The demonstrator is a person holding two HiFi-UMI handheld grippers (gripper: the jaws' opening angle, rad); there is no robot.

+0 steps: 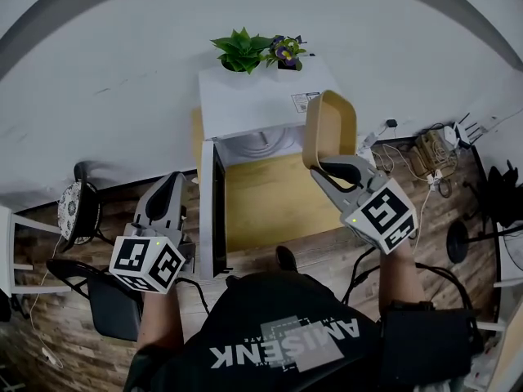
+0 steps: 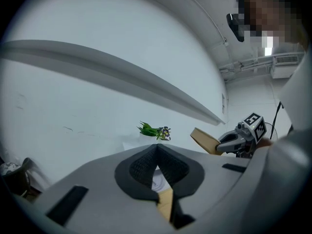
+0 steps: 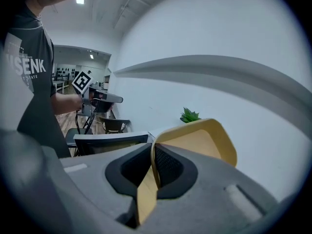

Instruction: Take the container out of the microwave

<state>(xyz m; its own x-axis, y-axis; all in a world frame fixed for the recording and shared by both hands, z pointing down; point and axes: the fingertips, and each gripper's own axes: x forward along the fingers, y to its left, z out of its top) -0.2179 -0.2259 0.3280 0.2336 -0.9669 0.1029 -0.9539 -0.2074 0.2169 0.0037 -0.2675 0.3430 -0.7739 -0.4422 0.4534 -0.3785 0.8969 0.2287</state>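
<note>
The tan container (image 1: 330,127) hangs tilted on its side in front of the white microwave (image 1: 260,103), up at the right of the opening. My right gripper (image 1: 327,168) is shut on its rim; in the right gripper view the pads (image 3: 165,165) pinch the thin wall of the container (image 3: 200,139). The microwave door (image 1: 213,212) stands open to the left. My left gripper (image 1: 173,181) hovers left of that door, shut with nothing in it. In the left gripper view my left gripper (image 2: 156,153) has its jaws pressed together, and the container (image 2: 204,140) shows at the right.
Potted plants (image 1: 255,50) sit on top of the microwave. A yellow wooden table top (image 1: 274,207) lies below the opening. Dark chairs (image 1: 82,211) stand at the left, and cables and a socket strip (image 1: 429,153) lie on the floor at the right.
</note>
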